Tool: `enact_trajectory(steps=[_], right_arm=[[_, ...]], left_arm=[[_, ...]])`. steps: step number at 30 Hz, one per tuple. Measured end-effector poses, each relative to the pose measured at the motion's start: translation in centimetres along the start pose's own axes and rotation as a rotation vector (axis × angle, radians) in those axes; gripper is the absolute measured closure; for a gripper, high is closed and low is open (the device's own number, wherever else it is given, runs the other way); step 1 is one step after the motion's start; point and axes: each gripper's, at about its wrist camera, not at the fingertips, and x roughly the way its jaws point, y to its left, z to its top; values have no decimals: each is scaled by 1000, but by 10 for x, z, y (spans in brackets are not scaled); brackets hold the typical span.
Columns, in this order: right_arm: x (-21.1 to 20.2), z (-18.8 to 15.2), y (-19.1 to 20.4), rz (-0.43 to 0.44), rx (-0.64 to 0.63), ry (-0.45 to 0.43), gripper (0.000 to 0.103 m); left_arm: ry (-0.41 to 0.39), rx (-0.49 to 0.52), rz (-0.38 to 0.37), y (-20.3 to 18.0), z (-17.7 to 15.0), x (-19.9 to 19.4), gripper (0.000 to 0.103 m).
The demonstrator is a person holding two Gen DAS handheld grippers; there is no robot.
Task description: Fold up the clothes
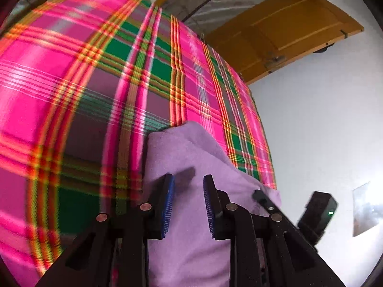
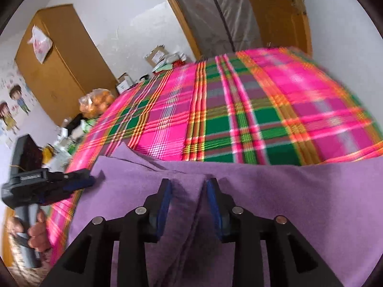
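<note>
A purple fleece garment [image 1: 186,148] lies on a bed covered by a pink, green and orange plaid sheet [image 1: 95,71]. In the left wrist view my left gripper [image 1: 189,179] is shut on a raised bunch of the garment's edge, with fabric filling the gap between the blue pads. The right gripper's tip [image 1: 262,198] holds the same edge further right. In the right wrist view the purple garment [image 2: 287,186] spreads over the near part of the plaid sheet [image 2: 239,119]. A ridge of it is pinched in my right gripper [image 2: 188,181]. The left gripper [image 2: 81,181] sits at the garment's left corner.
A person's hand [image 2: 36,232] grips the left tool's handle. A wooden wardrobe [image 2: 55,67], a bag of oranges [image 2: 98,102] and boxes [image 2: 158,55] stand past the bed's far left. A wooden door [image 1: 287,31] and a plastic-wrapped mattress [image 2: 227,12] stand behind the bed.
</note>
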Motion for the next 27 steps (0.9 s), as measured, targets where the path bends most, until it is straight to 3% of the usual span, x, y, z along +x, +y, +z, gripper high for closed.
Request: enact_trajectory(steps=[5,12,18,21,27], right_arm=[[-16,-26,29,19,-132,-15,71],[-37,-63,69,49,-317,-34,71],[-31,-75,67,23,-322,13,73],[-31,-81,76,-28,-404,22,73],[-50,-93,72,-9,-371,0,73]], left_arm=[[-4,53,-20,-9,-26,-22,75],[93,105,17,-8,-61,-18,75],[90,83,-7,5,-72,-25,75],[86,77,-10,9,-74,-30,75],[70,66,-39,15,-90,-39,75]])
